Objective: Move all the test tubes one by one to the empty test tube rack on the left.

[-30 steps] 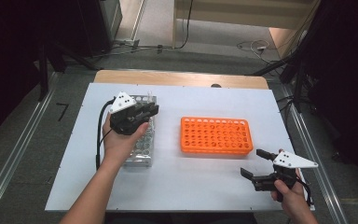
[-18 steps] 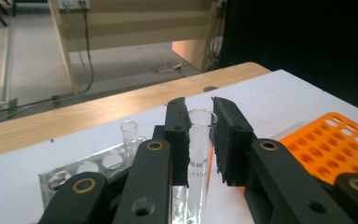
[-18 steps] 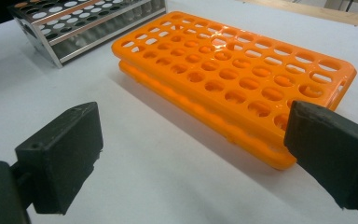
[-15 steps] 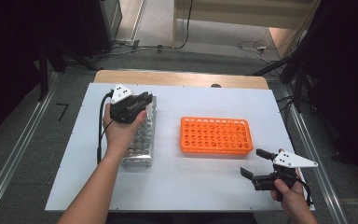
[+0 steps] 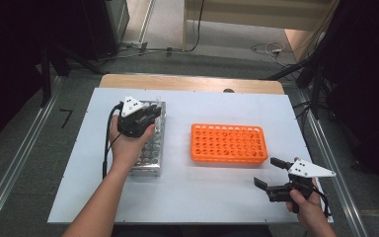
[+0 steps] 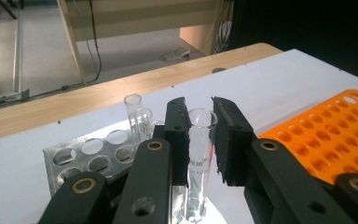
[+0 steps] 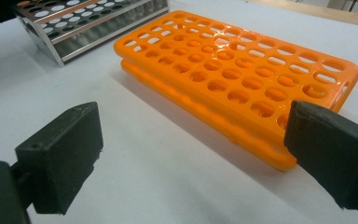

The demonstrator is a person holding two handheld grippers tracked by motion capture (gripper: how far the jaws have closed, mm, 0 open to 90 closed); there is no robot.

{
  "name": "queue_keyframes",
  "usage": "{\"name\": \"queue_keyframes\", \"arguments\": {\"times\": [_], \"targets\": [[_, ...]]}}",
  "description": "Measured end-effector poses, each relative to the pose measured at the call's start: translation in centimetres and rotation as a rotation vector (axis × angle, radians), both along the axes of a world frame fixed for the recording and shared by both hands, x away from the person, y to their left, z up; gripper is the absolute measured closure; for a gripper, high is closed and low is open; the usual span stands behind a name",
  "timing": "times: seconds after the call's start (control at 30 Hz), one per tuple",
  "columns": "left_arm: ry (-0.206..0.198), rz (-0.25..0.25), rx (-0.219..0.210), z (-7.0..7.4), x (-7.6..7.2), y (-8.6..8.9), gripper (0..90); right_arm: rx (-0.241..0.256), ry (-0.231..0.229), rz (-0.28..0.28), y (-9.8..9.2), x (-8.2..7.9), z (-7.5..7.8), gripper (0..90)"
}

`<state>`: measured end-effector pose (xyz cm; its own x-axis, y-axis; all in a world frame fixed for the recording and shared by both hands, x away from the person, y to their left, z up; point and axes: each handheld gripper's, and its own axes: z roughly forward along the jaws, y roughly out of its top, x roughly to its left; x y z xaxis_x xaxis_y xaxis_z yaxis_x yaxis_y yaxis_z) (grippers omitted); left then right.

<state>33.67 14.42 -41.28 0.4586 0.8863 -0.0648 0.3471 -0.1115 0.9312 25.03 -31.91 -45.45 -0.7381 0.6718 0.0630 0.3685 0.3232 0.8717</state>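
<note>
- A clear glass test tube [image 6: 198, 154] stood upright in the metal rack [image 5: 150, 143], pinched by the left hand-held gripper [image 6: 200, 140].
- The right hand-held gripper [image 5: 266, 174] rested spread wide near the orange rack [image 5: 229, 143] on the bench [image 5: 202, 192].
- Faint printing on the tube was visible from the left gripper view.

The test tube [image 6: 198, 154] runs off the bottom edge of the left gripper view, its base unseen; print on it is too blurred to read. The person's hand [image 5: 128, 145] hides part of the metal rack [image 5: 150, 148] in the high view.

High view overlooks table; gripper views (close, low) share orange rack [image 5: 229, 143].
</note>
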Motion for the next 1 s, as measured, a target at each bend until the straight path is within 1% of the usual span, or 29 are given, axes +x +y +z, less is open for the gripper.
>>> {"name": "queue_keyframes", "arguments": {"times": [0.03, 0.1, 0.13, 0.17, 0.2, 0.23, 0.27, 0.3, 0.33, 0.37, 0.43, 0.47, 0.5, 0.57, 0.6, 0.67, 0.73, 0.8, 0.9, 1.0], "targets": [[0.017, -0.004, 0.007, -0.2, 0.0, -0.1, 76.1, -0.002, 0.000, -0.001, 0.0, 0.0, 0.0, 2.9], [0.032, -0.005, 0.027, -0.4, 0.0, -0.2, 75.9, -0.001, 0.001, -0.001, 0.0, 0.0, 0.0, 2.9], [0.045, -0.005, 0.035, -0.5, 0.1, -0.2, 75.8, -0.001, 0.001, -0.002, 0.0, 0.0, 0.0, 2.9], [0.066, -0.008, 0.038, -0.6, 0.2, -0.2, 75.6, 0.000, 0.001, -0.001, 0.0, 0.0, 0.0, 2.9], [0.077, -0.007, 0.043, -0.7, 0.2, -0.3, 75.5, 0.001, 0.003, -0.002, 0.0, 0.0, 0.0, 2.9], [0.086, -0.010, 0.052, -0.7, 0.2, -0.2, 75.4, 0.000, 0.002, -0.002, 0.0, 0.0, 0.0, 2.9], [0.094, -0.018, 0.048, -0.8, 0.2, -0.2, 74.9, -0.001, 0.002, -0.002, 0.0, 0.0, 0.0, 2.9], [0.097, -0.029, 0.042, -0.8, 0.2, -0.2, 73.9, 0.000, 0.005, 0.000, 0.0, 0.0, 0.0, 2.9], [0.093, -0.029, 0.044, -0.7, 0.1, -0.1, 71.5, 0.001, 0.006, 0.000, 0.0, 0.0, -0.1, 2.9], [0.092, -0.023, 0.034, -0.7, 0.0, -0.1, 68.0, 0.000, 0.007, 0.000, 0.0, 0.1, -0.1, 2.9], [0.098, -0.031, -0.004, -0.5, -0.1, 0.1, 59.2, 0.000, 0.007, 0.001, 0.1, 0.1, -0.1, 2.9], [0.100, -0.043, -0.022, -0.5, -0.2, 0.2, 54.7, -0.001, 0.007, 0.001, 0.1, 0.1, -0.1, 2.9], [0.095, -0.068, -0.046, -0.4, -0.3, 0.3, 50.4, -0.001, 0.007, 0.000, 0.1, 0.1, -0.1, 2.9], [0.080, -0.080, -0.055, -0.3, -0.8, 0.3, 41.5, -0.001, 0.005, 0.000, 0.1, 0.1, -0.1, 2.9], [0.073, -0.092, -0.078, -0.3, -1.1, 0.4, 36.1, 0.001, 0.003, -0.001, 0.1, 0.1, -0.1, 2.9], [0.067, -0.101, -0.097, -0.3, -1.7, 0.6, 26.4, 0.002, 0.003, -0.004, 0.0, 0.1, -0.1, 2.9], [0.065, -0.116, -0.100, -0.4, -2.2, 0.7, 16.0, 0.000, 0.001, -0.009, 0.0, 0.1, -0.1, 2.9], [0.060, -0.129, -0.101, -0.4, -2.9, 0.8, 8.8, 0.001, -0.001, -0.009, -0.1, 0.1, -0.1, 2.9], [0.051, -0.149, -0.105, -0.4, -3.9, 1.0, 3.1, 0.000, -0.003, -0.010, 0.0, 0.1, -0.1, 2.9], [0.043, -0.171, -0.110, -0.5, -4.7, 1.2, 0.0, -0.003, 0.001, -0.012, 0.0, 0.1, -0.1, 2.9]]}}
